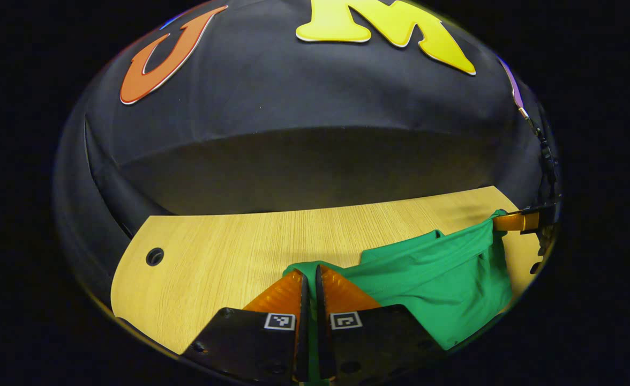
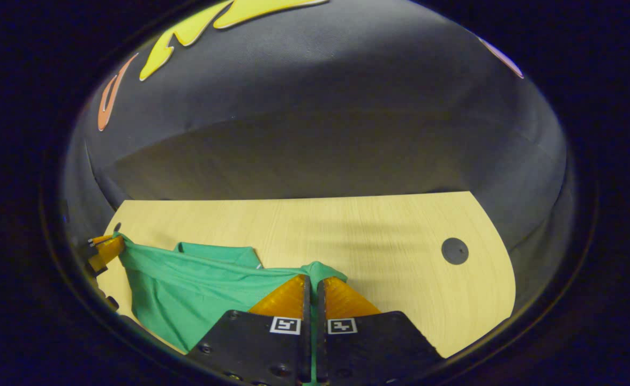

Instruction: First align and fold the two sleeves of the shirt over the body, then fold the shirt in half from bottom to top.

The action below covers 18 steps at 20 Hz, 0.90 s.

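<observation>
Nearest in the left gripper view, the left gripper [image 1: 308, 276] has its jaws pressed together with a fold of the green shirt [image 1: 443, 279] caught between them; cloth shows in the slit and bunches just past the tips. In the right gripper view the right gripper [image 2: 311, 284] does the same, pinching another corner of the same edge.

Between the two grips the shirt hangs as a taut band, its upper edge drawn nearly straight from one gripper to the other while the body sags below toward the wooden table [image 1: 229, 241]. So its long axis, as held, runs side to side between the hands, roughly parallel to the table's near edge. Which end is collar and which is hem I cannot tell; a small flap behind the taut edge [image 2: 216, 252] may be a sleeve or a folded layer.

The fabric looks thin, light and very limp, probably slightly stretchy. It should drape and crease wherever it is unsupported, so it is best held at corners or seams, with both grips kept level and the edge under mild tension when laying it down.

Farther off, the table has a round cable hole [image 2: 455, 251], and the booth's dark cloth wall [image 2: 320, 107] rises behind.
</observation>
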### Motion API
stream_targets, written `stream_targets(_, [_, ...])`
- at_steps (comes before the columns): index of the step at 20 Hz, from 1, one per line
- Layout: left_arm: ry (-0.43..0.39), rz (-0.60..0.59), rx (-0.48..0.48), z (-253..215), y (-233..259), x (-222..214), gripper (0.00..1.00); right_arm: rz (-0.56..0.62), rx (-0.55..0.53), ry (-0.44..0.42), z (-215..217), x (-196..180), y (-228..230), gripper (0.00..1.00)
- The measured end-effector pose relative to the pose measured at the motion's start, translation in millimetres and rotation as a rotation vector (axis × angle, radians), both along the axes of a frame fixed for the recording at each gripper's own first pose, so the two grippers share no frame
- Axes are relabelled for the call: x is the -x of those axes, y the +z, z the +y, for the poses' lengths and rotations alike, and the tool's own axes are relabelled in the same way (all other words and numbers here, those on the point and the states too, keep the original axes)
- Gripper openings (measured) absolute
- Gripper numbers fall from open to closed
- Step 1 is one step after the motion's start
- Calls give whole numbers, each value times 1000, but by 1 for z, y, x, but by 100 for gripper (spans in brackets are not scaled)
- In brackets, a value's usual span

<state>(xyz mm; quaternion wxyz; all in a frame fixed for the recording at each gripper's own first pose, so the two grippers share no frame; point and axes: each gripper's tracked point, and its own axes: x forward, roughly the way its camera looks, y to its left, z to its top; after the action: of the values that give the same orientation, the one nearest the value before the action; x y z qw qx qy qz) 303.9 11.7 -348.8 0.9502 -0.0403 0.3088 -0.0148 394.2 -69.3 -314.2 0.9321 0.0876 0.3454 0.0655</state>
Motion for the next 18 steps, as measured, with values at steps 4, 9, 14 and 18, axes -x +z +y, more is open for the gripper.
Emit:
stream_targets(4, [10, -75, 66, -7, 27, 0, 64, -55, 24, -26, -13, 8, 27, 72])
stream_targets(9, [30, -128, -2, 0, 90, 24, 98, -107, 48, -57, -25, 42, 84, 96])
stream_targets(14, [37, -241, -29, 4, 199, 86, 96, -225, 25, -86, -34, 123, 180, 96])
stream_targets(18, [25, -327, -68, 7, 277, 148, 100, -330, -1, -124, -42, 213, 251, 99])
